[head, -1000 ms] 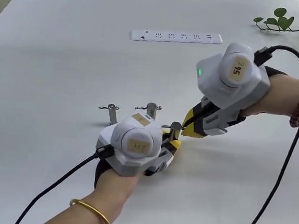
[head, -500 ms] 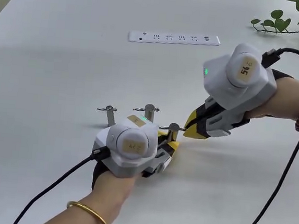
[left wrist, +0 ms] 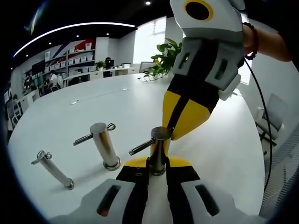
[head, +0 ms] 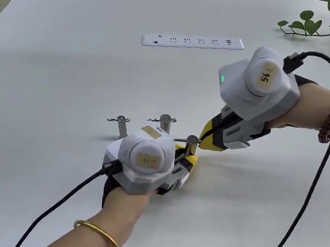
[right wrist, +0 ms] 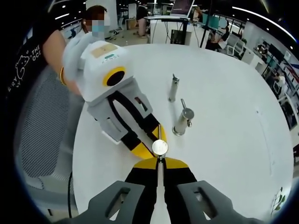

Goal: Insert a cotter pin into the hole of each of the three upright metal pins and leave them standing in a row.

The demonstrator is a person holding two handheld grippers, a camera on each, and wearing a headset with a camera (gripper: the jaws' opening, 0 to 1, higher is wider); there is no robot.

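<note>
The wide white matte workbench [head: 53, 79] carries one long white power strip [head: 193, 41] toward its far side, and a trailing green-leaved vine [head: 315, 21] reaches in at the far right corner. The gripper views show an open office around it: wall shelves stacked with boxes [left wrist: 77, 58], a leafy potted plant [left wrist: 164, 50] beside a bright window, strip lights on a dark ceiling, and a grey mesh chair [right wrist: 39, 135] next to the bench. Three short upright steel pins stand in a loose row near the middle of the bench: the far-left steel pin [head: 122, 128], the middle steel pin [head: 165, 124] and the nearest steel pin [head: 192, 143]. There are three thin wire cotter pins, one through the head of each: the first cotter pin [head: 119, 119], the second cotter pin [head: 156, 120] and the third cotter pin [head: 181, 140], whose straight end pokes out on the left of its pin. Two hand-held grippers meet at the nearest pin. The left gripper [head: 189, 158] has its yellow-tipped black jaws clamped on the pin's lower shaft. The right gripper [head: 205, 141] has its jaws drawn together on the other end of the third cotter pin, just beside the pin's head. Each gripper trails one black cable.
</note>
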